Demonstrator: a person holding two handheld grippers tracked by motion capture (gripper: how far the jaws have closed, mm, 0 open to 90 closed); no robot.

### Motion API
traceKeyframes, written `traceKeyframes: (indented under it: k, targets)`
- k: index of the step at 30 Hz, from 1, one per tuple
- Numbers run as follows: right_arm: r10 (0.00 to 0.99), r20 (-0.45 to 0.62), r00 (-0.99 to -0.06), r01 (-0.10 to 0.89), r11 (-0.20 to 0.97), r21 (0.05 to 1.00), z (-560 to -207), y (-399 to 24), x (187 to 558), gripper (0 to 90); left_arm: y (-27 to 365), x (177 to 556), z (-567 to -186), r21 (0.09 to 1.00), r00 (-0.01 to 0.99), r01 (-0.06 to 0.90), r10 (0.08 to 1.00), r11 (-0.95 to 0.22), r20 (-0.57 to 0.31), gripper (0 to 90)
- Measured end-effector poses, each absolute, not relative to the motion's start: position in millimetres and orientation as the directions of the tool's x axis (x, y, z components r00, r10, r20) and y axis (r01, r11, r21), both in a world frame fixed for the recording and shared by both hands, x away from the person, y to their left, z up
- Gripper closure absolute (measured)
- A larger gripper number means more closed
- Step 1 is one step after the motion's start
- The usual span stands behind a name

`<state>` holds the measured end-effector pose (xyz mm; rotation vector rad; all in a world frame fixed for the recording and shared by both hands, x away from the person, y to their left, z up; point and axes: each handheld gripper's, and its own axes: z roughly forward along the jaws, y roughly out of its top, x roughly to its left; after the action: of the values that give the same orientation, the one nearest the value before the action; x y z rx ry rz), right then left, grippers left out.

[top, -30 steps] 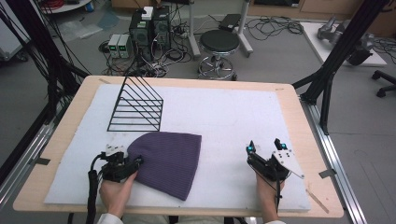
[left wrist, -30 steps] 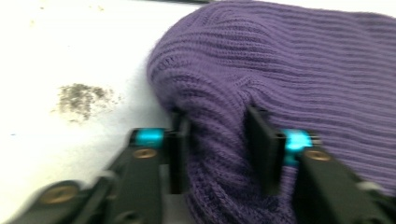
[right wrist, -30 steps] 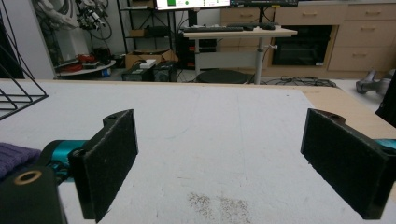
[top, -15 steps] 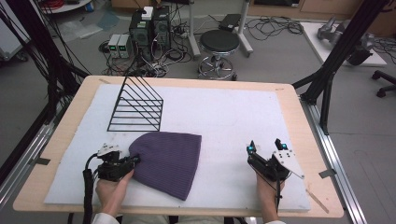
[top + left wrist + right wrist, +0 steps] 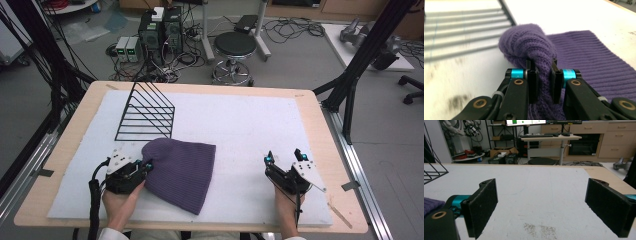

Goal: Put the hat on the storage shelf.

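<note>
At the lower left of the high view the left tongs (image 5: 146, 167) are clamped on the near-left edge of a purple knit beanie (image 5: 182, 170). In the left gripper view the two jaws pinch a bunched fold of the knit, which rises in a rounded lump above them while the rest of the beanie (image 5: 596, 62) lies flat toward the right of the frame. The beanie sits in the lower-left part of the white mat (image 5: 250, 125) that covers the bench (image 5: 310, 97), its rounded crown toward the upper left and its straight hem toward the lower right.

Just above the beanie, in the upper left of the mat, stands a black wire rack (image 5: 145, 112), its near edge close to the crown but apart from it.

The centre and upper right of the mat are bare, open room from the beanie's right edge across to the mat's right border.

At the lower right the right tongs (image 5: 284, 157) rest near the mat's bottom edge, jaws spread wide and holding nothing; the right gripper view shows bare mat between them.
</note>
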<state>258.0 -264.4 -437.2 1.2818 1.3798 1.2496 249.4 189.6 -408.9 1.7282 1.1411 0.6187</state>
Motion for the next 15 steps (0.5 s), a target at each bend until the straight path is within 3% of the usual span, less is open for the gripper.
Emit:
traceKeyframes:
  k: [6, 15]
  targets:
    - [0.993, 0.041, -0.109, 0.138, -0.026, 0.99, -437.3, -264.8, 257.9, 10.2, 178.6, 248.6, -390.6, 0.931, 0.523, 0.297, 0.852, -0.213, 0.028, 80.9]
    - [0.993, 0.05, -0.108, 0.14, -0.035, 0.989, -437.4, -265.3, 257.5, 10.2, 171.7, 248.6, -375.0, 0.959, 0.535, 0.139, 0.833, -0.248, 0.138, 81.0]
